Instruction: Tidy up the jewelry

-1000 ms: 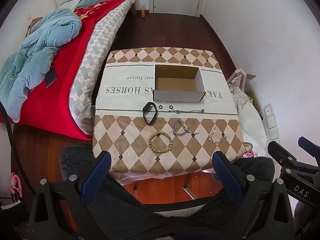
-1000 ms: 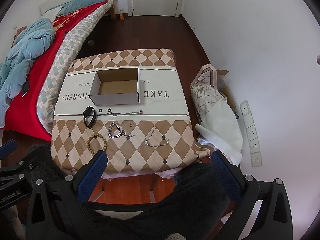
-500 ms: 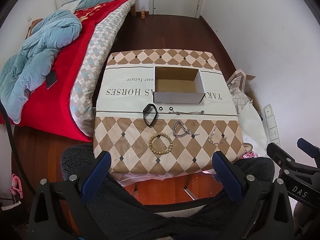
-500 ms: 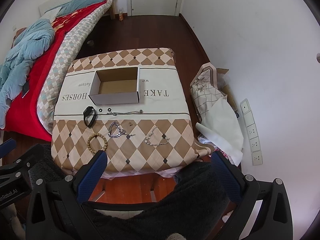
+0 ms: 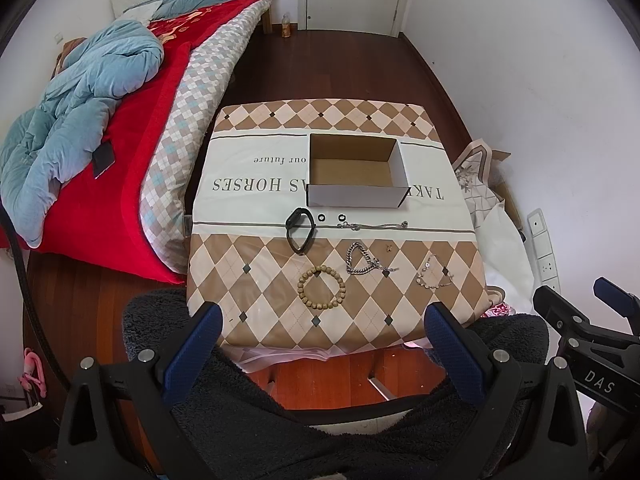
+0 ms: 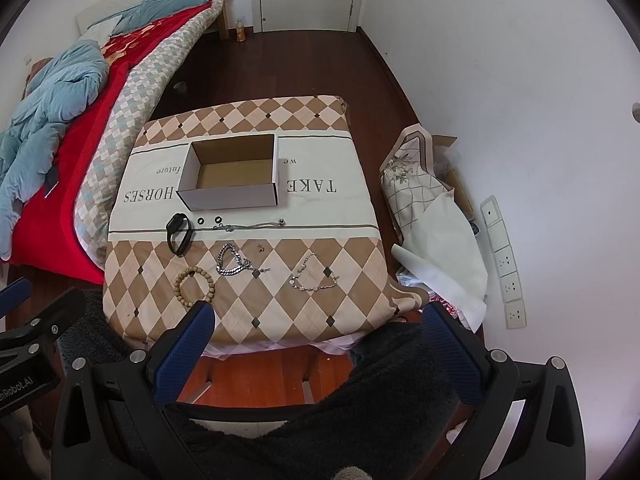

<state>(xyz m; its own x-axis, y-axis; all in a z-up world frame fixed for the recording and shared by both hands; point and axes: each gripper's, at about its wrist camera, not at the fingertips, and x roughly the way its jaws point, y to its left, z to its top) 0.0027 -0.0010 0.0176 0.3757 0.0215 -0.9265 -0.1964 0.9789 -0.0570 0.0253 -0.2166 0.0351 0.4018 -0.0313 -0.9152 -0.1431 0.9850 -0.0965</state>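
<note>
Both claws released, held back off the tabletop [image 5: 256,200]: left claw [image 5: 320,344], right claw [image 6: 318,340]. Jewelry all just in front of cardboard box [image 5: 356,172]: black band [image 5: 299,230], bead bracelet [image 5: 321,287], silver chain [image 5: 362,260]. Bed [image 5: 132,128] left of box.

An open box [image 5: 356,178] sits on the table [image 5: 248,280], toward its far side. Just before the box lie a watch band [image 5: 300,230], two small rings [image 5: 331,217] and a thin chain [image 5: 376,225] in a row, band leftmost. Nearer than these lie a bead bracelet [image 5: 321,288], a link chain [image 5: 362,261] and a fine bracelet [image 5: 434,276], left to right. A bed [image 5: 120,132] stands left of the table.
</note>
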